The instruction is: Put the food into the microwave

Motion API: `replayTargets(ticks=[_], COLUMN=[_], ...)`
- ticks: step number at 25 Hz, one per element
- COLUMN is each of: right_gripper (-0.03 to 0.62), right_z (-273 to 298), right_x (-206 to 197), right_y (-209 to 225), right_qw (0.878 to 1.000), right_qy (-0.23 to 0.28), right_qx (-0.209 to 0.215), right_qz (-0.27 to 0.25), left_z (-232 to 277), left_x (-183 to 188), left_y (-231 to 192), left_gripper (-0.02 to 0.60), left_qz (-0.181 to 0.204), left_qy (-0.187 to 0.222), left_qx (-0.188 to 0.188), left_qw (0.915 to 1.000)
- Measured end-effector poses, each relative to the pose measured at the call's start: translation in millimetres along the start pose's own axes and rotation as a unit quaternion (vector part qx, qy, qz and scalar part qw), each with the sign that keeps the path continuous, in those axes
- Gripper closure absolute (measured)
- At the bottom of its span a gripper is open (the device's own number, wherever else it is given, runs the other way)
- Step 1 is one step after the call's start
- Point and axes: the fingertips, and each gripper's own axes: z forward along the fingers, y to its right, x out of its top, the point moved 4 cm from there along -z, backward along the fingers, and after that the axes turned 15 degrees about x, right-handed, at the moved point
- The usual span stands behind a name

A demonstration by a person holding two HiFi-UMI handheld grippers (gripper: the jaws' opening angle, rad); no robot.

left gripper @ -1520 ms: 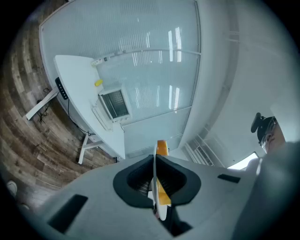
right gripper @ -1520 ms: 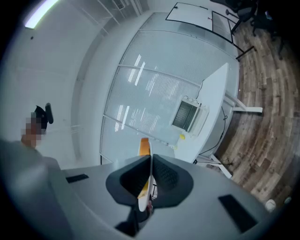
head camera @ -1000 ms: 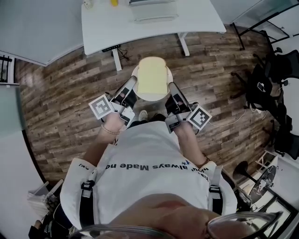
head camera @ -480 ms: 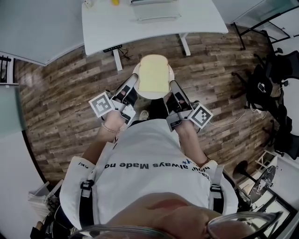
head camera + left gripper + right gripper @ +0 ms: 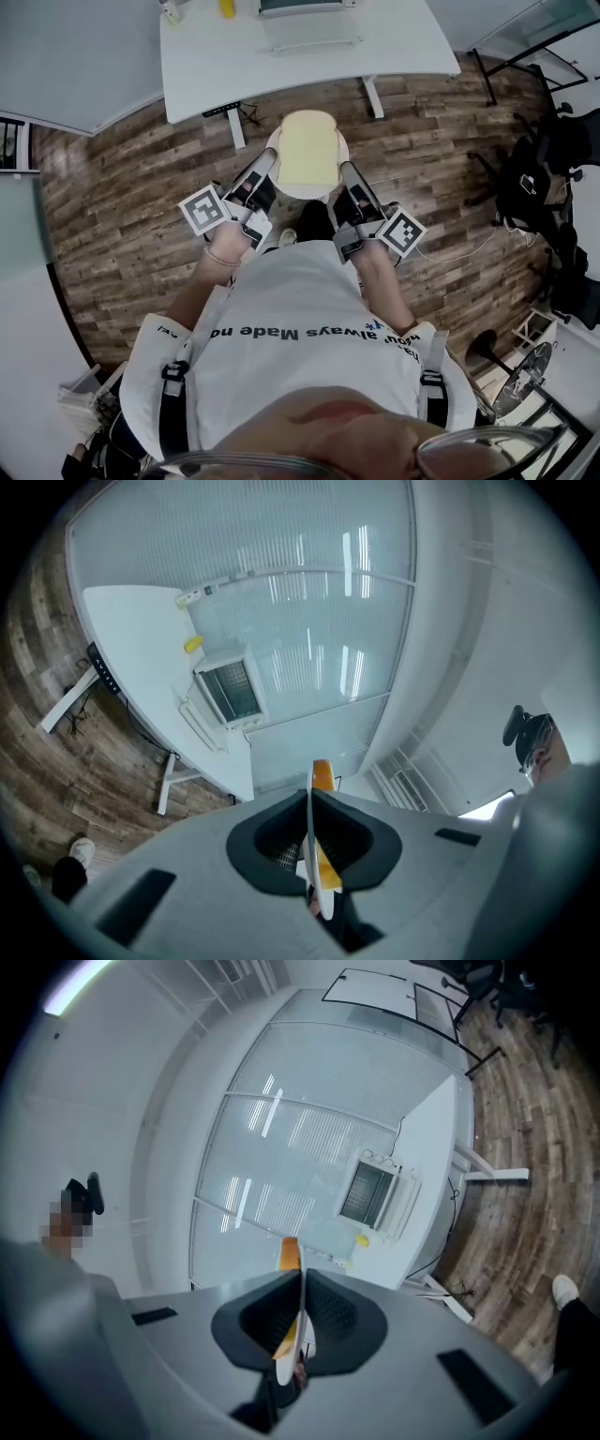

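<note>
A white plate (image 5: 306, 192) carrying a pale yellow slice of toast (image 5: 307, 148) hangs above the wooden floor, in front of the person. My left gripper (image 5: 266, 167) is shut on the plate's left rim and my right gripper (image 5: 344, 172) on its right rim. In the left gripper view the plate (image 5: 310, 841) runs edge-on between the jaws of the left gripper (image 5: 310, 799), with the toast's crust (image 5: 322, 772) above. The right gripper view shows the same plate (image 5: 300, 1324), crust (image 5: 289, 1252) and right gripper (image 5: 300, 1283). The microwave (image 5: 307, 21) stands ahead on a white table (image 5: 394, 47).
A small yellow object (image 5: 226, 7) lies on the table left of the microwave. The table's legs (image 5: 234, 120) stand between me and the wall. Black office chairs (image 5: 553, 150) crowd the right side. A frosted glass wall (image 5: 309, 621) rises behind the table.
The plate with the toast has moved slightly forward toward the table, both grippers still on its rim. The table sits a little lower in the head view.
</note>
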Motion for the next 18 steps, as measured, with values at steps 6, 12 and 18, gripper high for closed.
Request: replayTargets(ticks=[6,12,18], right_gripper=[0.572,0.572,0.572], right_z=[8.2,22.4,37.0], right_x=[41.9,86.1,136.9], right_y=[22.4,47.9,74.0], right_qw=[1.0,1.0,1.0], right_qy=[-0.003,-0.009,-0.016], right_qx=[-0.002,-0.01,-0.009], right_qz=[0.003,0.007,0.011], left_z=[46.6,96.3,152.0], left_x=[3.3,11.4,18.1], left_y=[4.1,7.0,13.1], left_gripper=[0.563,0.563,0.563], left_qz=[0.001,-0.004,-0.009], left_qy=[0.003,0.005,0.009], left_qx=[0.005,0.012,0.019], left_qw=[1.0,0.9999,0.9997])
